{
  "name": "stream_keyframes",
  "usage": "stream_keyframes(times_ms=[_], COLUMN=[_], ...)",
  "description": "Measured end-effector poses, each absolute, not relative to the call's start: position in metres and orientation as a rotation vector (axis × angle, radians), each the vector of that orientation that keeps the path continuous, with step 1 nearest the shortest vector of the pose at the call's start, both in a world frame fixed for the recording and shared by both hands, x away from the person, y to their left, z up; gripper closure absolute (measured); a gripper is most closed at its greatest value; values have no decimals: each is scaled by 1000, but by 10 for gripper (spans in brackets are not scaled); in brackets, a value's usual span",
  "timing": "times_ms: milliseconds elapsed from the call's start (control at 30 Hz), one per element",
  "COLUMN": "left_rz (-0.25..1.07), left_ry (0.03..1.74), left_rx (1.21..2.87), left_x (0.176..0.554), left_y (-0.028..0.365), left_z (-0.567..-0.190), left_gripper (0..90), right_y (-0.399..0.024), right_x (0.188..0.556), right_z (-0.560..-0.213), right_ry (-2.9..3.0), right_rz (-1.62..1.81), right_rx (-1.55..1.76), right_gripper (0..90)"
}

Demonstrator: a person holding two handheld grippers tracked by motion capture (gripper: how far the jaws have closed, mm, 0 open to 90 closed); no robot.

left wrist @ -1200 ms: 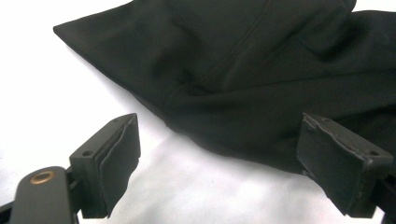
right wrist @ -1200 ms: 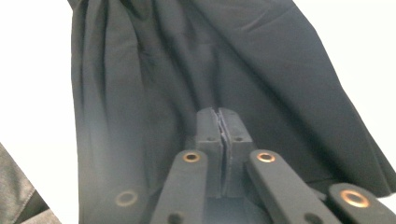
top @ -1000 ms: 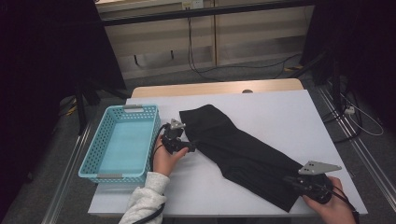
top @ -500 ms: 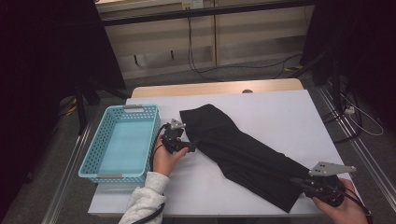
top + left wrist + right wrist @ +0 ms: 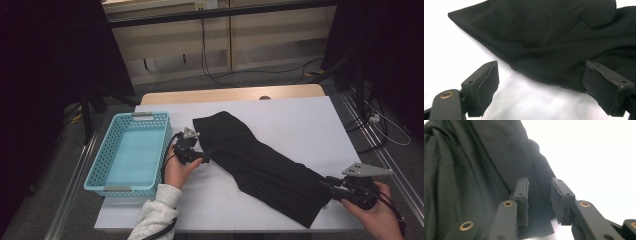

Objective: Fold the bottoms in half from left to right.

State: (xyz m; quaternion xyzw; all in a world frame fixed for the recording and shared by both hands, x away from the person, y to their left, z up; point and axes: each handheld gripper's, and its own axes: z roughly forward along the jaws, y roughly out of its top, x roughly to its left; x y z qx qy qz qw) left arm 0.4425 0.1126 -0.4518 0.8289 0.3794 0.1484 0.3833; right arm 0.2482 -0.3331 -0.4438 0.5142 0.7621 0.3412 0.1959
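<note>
White table [image 5: 300,120], grey floor [image 5: 165,85], loose cables [image 5: 220,80], dark surroundings.

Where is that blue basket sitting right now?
In the high view the blue basket sits on the left part of the white table, just left of the left gripper and the black cloth.

Dim room w/ dark edges, tabletop [image 5: 280,115] blown-out white in gripper views.

The right gripper [image 5: 334,187], with the grey three-cornered plate on top, moved away from the lower corner of the long black folded cloth garment [image 5: 260,165] toward the right edge of the white table [image 5: 300,120], and its jaws have just been opening, off the fabric.
</note>
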Motion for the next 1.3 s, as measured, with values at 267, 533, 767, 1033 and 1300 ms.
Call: stream_keyframes(times_ms=[267, 533, 767, 1033, 1300], left_rz=[374, 376, 378, 380, 382], left_ry=[971, 975, 970, 966, 970], left_rx=[2111, 2109, 2104, 2111, 2104], left_x=[443, 443, 443, 442, 442], left_y=[113, 114, 114, 112, 114], left_z=[-452, -452, -451, -452, -450], left_gripper=[141, 141, 141, 141, 141], right_y=[-324, -336, -340, -335, -336], right_x=[252, 260, 266, 274, 278], right_z=[-451, -444, -453, -451, -459], right_ry=[2216, 2110, 2095, 2081, 2107], right_rz=[904, 952, 886, 934, 1009], right_rx=[1421, 1470, 1504, 1523, 1599], right_gripper=[888, 881, 743, 612, 853])
